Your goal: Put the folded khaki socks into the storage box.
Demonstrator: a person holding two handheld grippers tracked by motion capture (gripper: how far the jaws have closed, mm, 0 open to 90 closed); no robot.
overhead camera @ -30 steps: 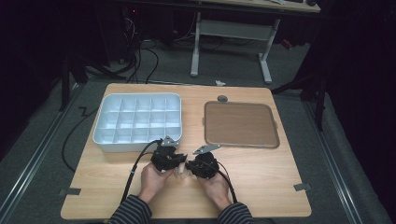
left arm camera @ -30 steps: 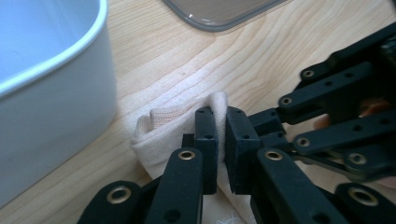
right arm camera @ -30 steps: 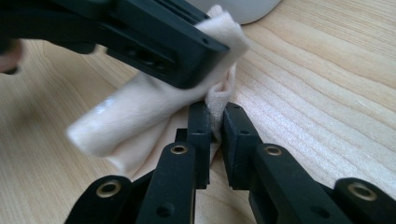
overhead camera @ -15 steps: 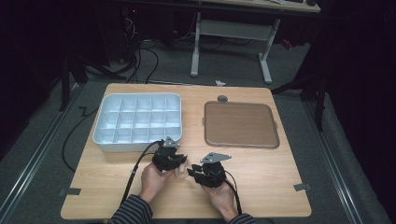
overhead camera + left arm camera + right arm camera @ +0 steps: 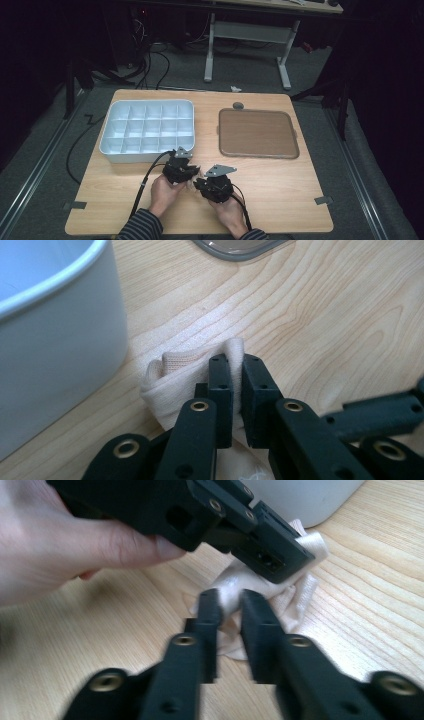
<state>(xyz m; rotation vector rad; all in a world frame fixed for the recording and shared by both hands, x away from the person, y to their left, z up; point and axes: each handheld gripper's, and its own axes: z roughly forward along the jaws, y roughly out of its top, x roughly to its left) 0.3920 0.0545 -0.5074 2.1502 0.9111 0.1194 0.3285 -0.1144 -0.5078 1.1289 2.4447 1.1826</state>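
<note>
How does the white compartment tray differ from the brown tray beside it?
The white compartment tray is deep-walled and split into a grid of cells; the brown tray is shallow and undivided. The white one lies on the table's left half, close to the grippers; the brown one lies on the right, farther from them. Both are rounded rectangles and look empty.

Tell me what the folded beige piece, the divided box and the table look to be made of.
Beige piece: soft knit fabric, matte; fine ribbed weave and limp folds.
Divided box: probably plastic, pale, smooth, slightly glossy; moulded rounded rim.
Table: wood or wood-look laminate, light, satin; visible grain lines.
</note>
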